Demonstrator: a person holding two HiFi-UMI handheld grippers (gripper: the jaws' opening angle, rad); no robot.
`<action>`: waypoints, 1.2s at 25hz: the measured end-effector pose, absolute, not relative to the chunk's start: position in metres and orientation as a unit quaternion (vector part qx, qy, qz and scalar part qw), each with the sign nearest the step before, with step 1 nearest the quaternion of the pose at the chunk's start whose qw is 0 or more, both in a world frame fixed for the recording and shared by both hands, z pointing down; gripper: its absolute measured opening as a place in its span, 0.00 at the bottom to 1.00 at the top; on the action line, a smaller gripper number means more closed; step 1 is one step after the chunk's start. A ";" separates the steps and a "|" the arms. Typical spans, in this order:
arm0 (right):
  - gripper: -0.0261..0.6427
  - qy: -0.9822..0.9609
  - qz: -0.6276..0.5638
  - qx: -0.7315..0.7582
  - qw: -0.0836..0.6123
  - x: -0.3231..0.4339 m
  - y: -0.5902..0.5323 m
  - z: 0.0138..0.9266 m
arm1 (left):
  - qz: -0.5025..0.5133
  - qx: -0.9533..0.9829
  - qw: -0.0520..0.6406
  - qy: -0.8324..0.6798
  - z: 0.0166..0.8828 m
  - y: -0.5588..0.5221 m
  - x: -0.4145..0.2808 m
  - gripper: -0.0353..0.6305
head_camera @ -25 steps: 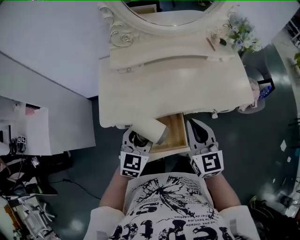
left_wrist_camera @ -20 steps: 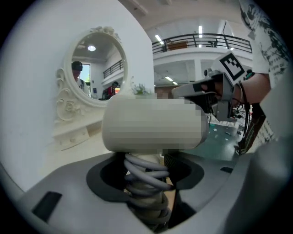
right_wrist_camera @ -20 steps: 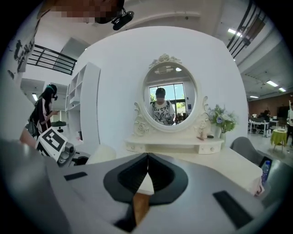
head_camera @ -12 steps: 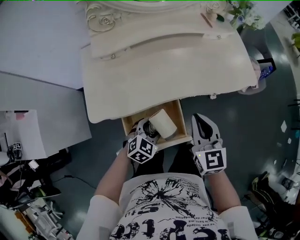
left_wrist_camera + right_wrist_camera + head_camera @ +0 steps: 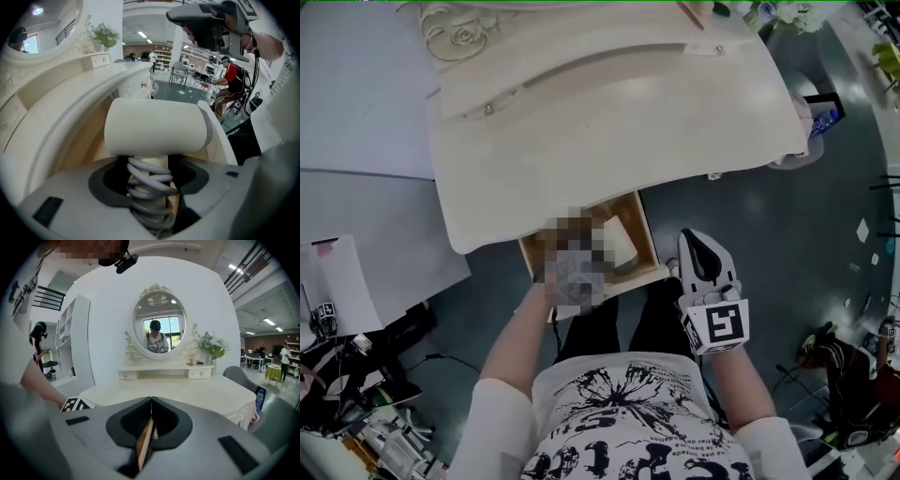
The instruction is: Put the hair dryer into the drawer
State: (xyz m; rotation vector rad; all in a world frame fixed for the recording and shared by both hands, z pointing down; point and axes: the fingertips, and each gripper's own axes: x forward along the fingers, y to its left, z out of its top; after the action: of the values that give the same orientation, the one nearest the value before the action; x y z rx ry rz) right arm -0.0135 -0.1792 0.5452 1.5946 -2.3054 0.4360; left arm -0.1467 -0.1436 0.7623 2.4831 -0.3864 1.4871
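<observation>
Gripping the hair dryer (image 5: pixel 154 129) by its handle, the left gripper (image 5: pixel 147 165) has its jaws pressed on the grey cord (image 5: pixel 149 177) coiled round that handle. The cream barrel lies crosswise just beyond them. In the head view the dryer is within the walls of the open wooden drawer (image 5: pixel 649 246), at 12 o'clock from the person's torso (image 5: pixel 628 412); whether it rests on the bottom cannot be told. The right gripper (image 5: pixel 151 401) hovers at 3 o'clock from the drawer, just beside its front corner, jaws closed together on nothing. Beyond spreads the cream dressing table (image 5: pixel 609 122). At its far edge stands an oval mirror (image 5: pixel 158 324), with flowers (image 5: pixel 212 344) at its 3 o'clock.
</observation>
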 end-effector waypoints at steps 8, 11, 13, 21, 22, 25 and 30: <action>0.06 -0.797 0.170 0.559 0.153 -0.009 -0.178 0.560 | 0.544 0.826 0.114 -0.089 0.797 -0.134 -0.142 0.44; 0.06 -0.798 0.175 0.555 0.153 -0.009 -0.179 0.563 | 0.556 0.820 0.109 -0.082 0.804 -0.131 -0.142 0.44; 0.06 -0.801 0.180 0.550 0.155 -0.012 -0.179 0.567 | 0.567 0.814 0.100 -0.076 0.810 -0.128 -0.143 0.44; 0.06 -0.806 0.180 0.541 0.155 -0.018 -0.177 0.569 | 0.579 0.809 0.086 -0.060 0.817 -0.121 -0.142 0.44; 0.06 -0.807 0.179 0.542 0.155 -0.019 -0.177 0.568 | 0.581 0.807 0.087 -0.056 0.817 -0.120 -0.143 0.44; 0.06 -0.807 0.178 0.541 0.154 -0.020 -0.177 0.564 | 0.585 0.806 0.086 -0.030 0.816 -0.116 -0.145 0.51; 0.06 -0.807 0.174 0.543 0.152 -0.020 -0.175 0.556 | 0.583 0.806 0.098 -0.024 0.802 -0.116 -0.148 0.53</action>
State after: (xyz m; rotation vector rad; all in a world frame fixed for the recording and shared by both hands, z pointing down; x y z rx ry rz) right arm -0.0200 -0.1753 0.5565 1.5586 -2.3168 0.4991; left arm -0.1484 -0.1155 0.8025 2.3860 -0.0721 1.7248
